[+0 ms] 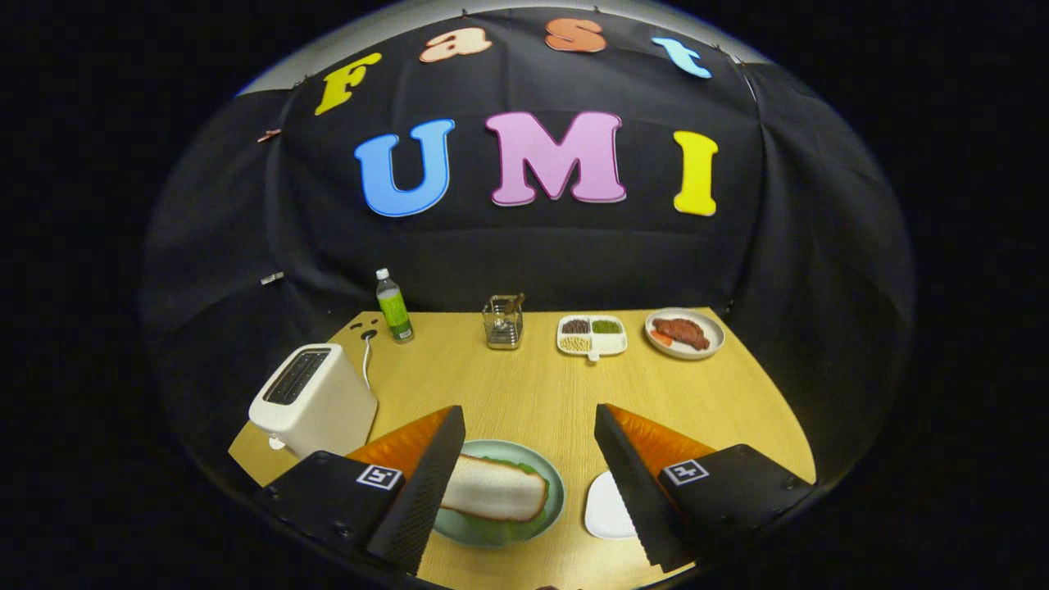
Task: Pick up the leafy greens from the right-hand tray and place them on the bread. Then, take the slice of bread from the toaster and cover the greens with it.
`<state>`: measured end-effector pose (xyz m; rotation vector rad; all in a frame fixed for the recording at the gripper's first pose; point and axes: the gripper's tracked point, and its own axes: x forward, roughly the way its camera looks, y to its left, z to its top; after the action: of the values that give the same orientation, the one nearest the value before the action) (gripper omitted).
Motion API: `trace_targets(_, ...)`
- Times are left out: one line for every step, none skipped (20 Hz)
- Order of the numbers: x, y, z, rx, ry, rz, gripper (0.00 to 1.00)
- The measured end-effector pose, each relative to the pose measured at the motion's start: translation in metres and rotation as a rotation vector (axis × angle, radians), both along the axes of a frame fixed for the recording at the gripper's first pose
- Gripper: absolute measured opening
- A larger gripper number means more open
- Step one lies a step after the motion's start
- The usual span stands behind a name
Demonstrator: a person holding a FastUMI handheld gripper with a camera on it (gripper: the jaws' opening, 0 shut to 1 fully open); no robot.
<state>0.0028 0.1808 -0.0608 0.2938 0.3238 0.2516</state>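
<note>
A slice of toasted bread (494, 490) lies on a pale green plate (551, 483), close to my left finger, with leafy greens (501, 529) peeking out under its near edge. My gripper (529, 426) hovers above the table, open, nothing between its fingers; the plate sits below the gap, toward the left finger. A white tray (605, 508) lies beside the plate, partly hidden by my right finger. The cream toaster (311, 397) stands to the left, beyond the left finger, and I see no bread sticking out of its dark slots.
Along the back of the wooden table (524, 385) stand a green bottle (394, 307), a wire-mesh holder (503, 321), a divided dish of beans (592, 335) and a plate with meat (684, 333). The toaster's cord (366, 356) runs to a hole in the tabletop.
</note>
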Motion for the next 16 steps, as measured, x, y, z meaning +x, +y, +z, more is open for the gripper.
trace_targets(-0.001,-0.002,0.015,-0.013,-0.035,0.011,0.99)
trace_targets(-0.002,-0.002,0.027,-0.023,-0.064,0.023,0.99)
trace_targets(-0.005,-0.003,0.039,-0.031,-0.088,0.030,0.99)
trace_targets(-0.007,-0.005,0.050,-0.033,-0.108,0.035,0.99)
trace_targets(-0.009,-0.007,0.060,-0.031,-0.131,0.038,0.99)
trace_targets(-0.012,-0.007,0.069,-0.031,-0.152,0.040,0.99)
trace_targets(-0.015,-0.009,0.074,-0.038,-0.169,0.041,0.99)
trace_targets(-0.019,-0.013,0.077,-0.050,-0.184,0.040,0.99)
trace_targets(-0.022,-0.017,0.079,-0.066,-0.199,0.035,0.99)
trace_targets(-0.026,-0.021,0.083,-0.076,-0.215,0.031,0.98)
trace_targets(-0.030,-0.025,0.086,-0.084,-0.230,0.023,0.96)
trace_targets(-0.032,-0.029,0.090,-0.087,-0.246,0.016,0.96)
trace_targets(-0.035,-0.034,0.093,-0.088,-0.258,0.008,0.96)
trace_targets(-0.036,-0.038,0.096,-0.087,-0.268,0.002,0.96)
trace_targets(-0.038,-0.041,0.097,-0.089,-0.272,-0.004,0.96)
trace_targets(-0.038,-0.045,0.097,-0.093,-0.272,-0.007,0.96)
